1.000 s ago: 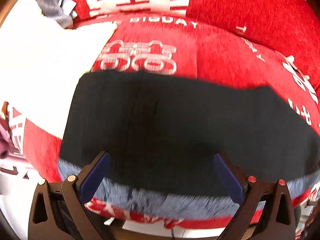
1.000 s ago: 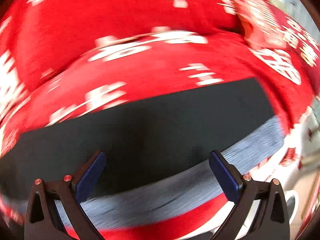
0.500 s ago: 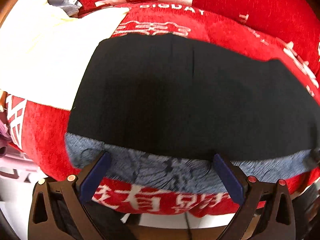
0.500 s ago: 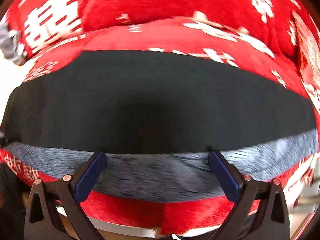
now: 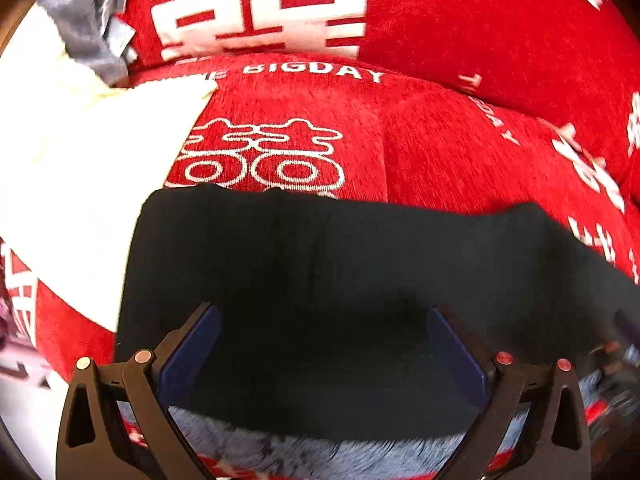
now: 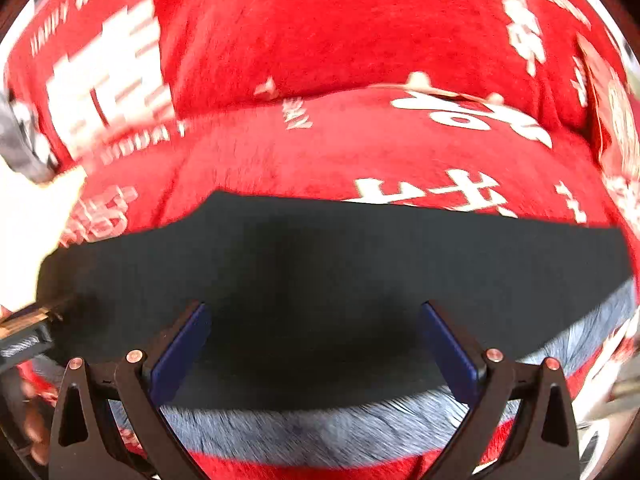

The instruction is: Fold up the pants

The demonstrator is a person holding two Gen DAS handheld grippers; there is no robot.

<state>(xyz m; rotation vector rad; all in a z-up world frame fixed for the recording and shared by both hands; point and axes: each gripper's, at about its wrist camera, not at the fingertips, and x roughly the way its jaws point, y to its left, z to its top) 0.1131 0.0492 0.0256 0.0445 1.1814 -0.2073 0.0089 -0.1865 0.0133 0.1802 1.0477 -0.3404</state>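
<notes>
Black pants [image 5: 340, 280] lie flat across red sofa seat [image 5: 460, 152], filling lower half of both views; grey fleece lining [image 6: 320, 428] along near edge. Left gripper [image 5: 320, 356] and right gripper [image 6: 316, 352] spread wide, empty, above fabric. White cloth [image 5: 80, 184] at left.

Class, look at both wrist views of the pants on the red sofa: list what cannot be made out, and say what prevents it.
1. Left wrist view: the pants' right end is cut off by the frame edge.
2. Right wrist view: the sofa lettering is blurred, mostly unreadable.
3. Both views: whether the pants are already folded; the black cloth shows no layers.
4. Right wrist view: the object at the left edge is blurred and cropped.
</notes>
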